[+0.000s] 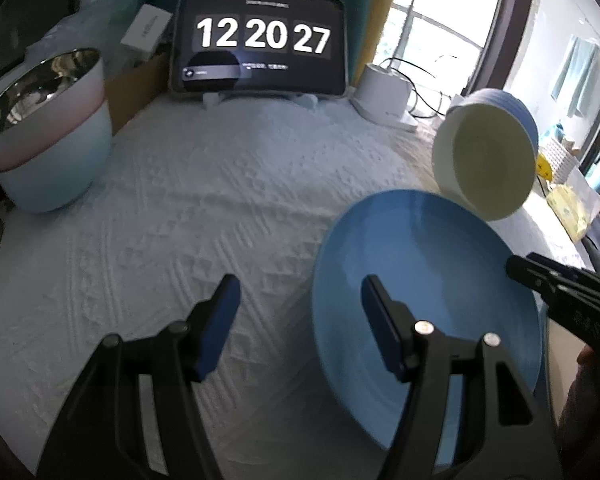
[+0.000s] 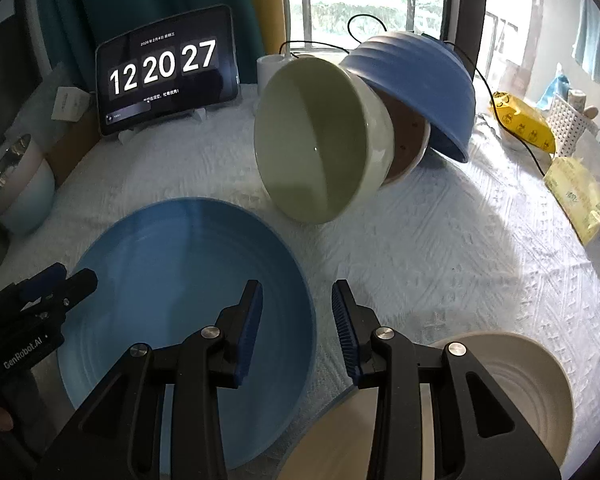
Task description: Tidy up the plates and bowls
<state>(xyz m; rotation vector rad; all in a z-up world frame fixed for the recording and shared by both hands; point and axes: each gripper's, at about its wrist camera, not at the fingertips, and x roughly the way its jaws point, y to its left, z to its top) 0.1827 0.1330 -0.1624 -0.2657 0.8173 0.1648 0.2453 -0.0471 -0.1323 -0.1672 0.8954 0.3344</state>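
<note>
A white textured cloth [image 2: 440, 248] is being used as the work surface, and nothing is being held by either tool. The left gripper [image 1: 300, 320] is being carried with its jaws standing well apart; its right finger is hanging over the left part of the blue plate [image 1: 420, 280], its left finger over bare cloth, and nothing is being pressed between them. The right gripper [image 2: 296, 320] is being carried with a narrower gap, also empty, above the right edge of that plate; its left finger is lying over the plate's rim and its right finger over cloth.

The blue plate is lying flat at the near middle. A cream plate [image 2: 520, 380] is lying just beside it at the near right, partly hidden under the right tool. Farther off, three bowls are being kept tipped on their sides, nested: a pale green bowl [image 2: 320, 140] facing the viewer, a brown bowl [image 2: 412, 136] behind it, and a ribbed blue bowl [image 2: 420, 76] at the far end. At the far left edge, stacked steel-lined bowls [image 1: 48, 132] are standing upright.

Open cloth is being left between the blue plate and the left stack, and again to the right of the tipped bowls. A tablet clock [image 1: 260, 40] is being propped at the far edge.
</note>
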